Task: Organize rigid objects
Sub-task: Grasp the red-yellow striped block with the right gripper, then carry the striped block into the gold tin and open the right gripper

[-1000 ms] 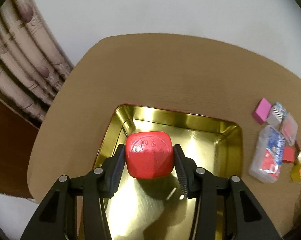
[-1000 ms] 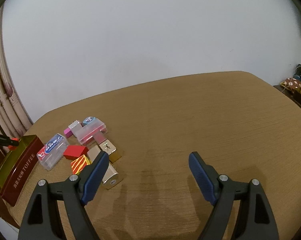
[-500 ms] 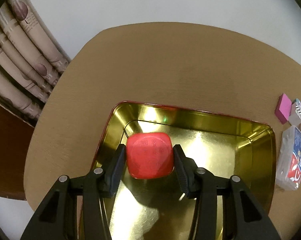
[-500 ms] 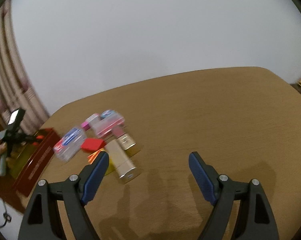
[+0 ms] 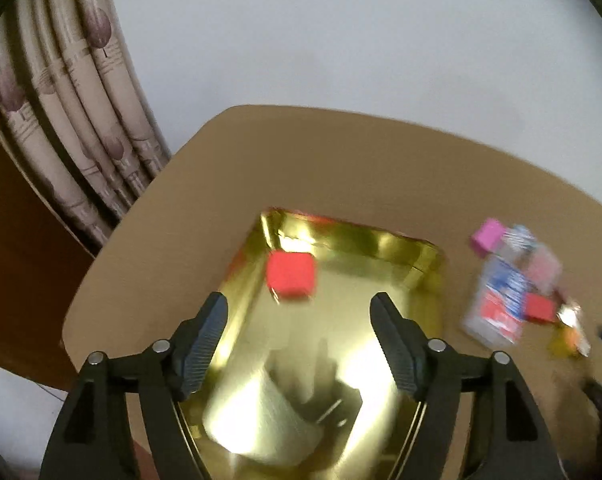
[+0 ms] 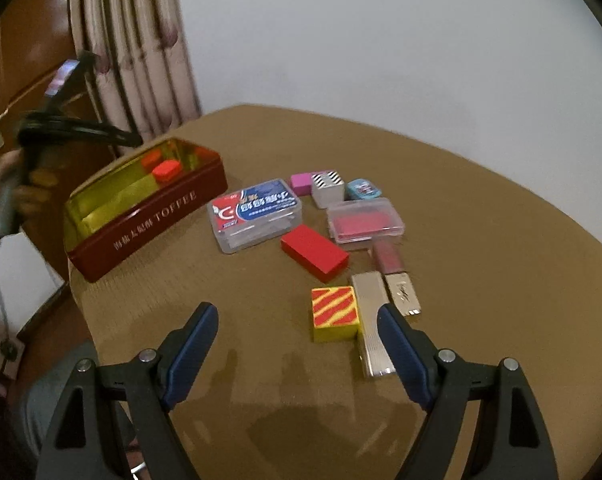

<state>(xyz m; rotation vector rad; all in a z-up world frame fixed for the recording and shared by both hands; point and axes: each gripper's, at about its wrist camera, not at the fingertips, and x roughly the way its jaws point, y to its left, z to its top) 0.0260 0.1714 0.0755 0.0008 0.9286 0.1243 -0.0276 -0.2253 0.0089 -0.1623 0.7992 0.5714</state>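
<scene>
A red rounded tape measure (image 5: pixel 291 278) lies loose in the far left corner of the gold-lined tin (image 5: pixel 385 240). My left gripper (image 5: pixel 299 322) hangs above it, jaws opening, nothing between them. In the right wrist view the same tape measure (image 6: pixel 167 170) shows inside the dark red tin (image 6: pixel 153 220) marked TOFFEE. My right gripper (image 6: pixel 297 334) is open and empty over bare table, just short of a yellow block with red stripes (image 6: pixel 335 312) and a silver case (image 6: pixel 371 320).
Right of the tin lie a clear box with a blue-red label (image 6: pixel 255 212), a red block (image 6: pixel 315 252), a pink-filled clear box (image 6: pixel 365 222), a lipstick (image 6: pixel 393 276), a magenta eraser (image 6: pixel 301 183) and a striped box (image 6: pixel 327 188). A hand (image 6: pixel 5 196) holds the left gripper beside the curtain (image 6: pixel 133 60).
The left jaws spread and let go of the red tape measure, which now rests in the tin; the gripper pulled back and up. The right gripper swung left to face the pile.
</scene>
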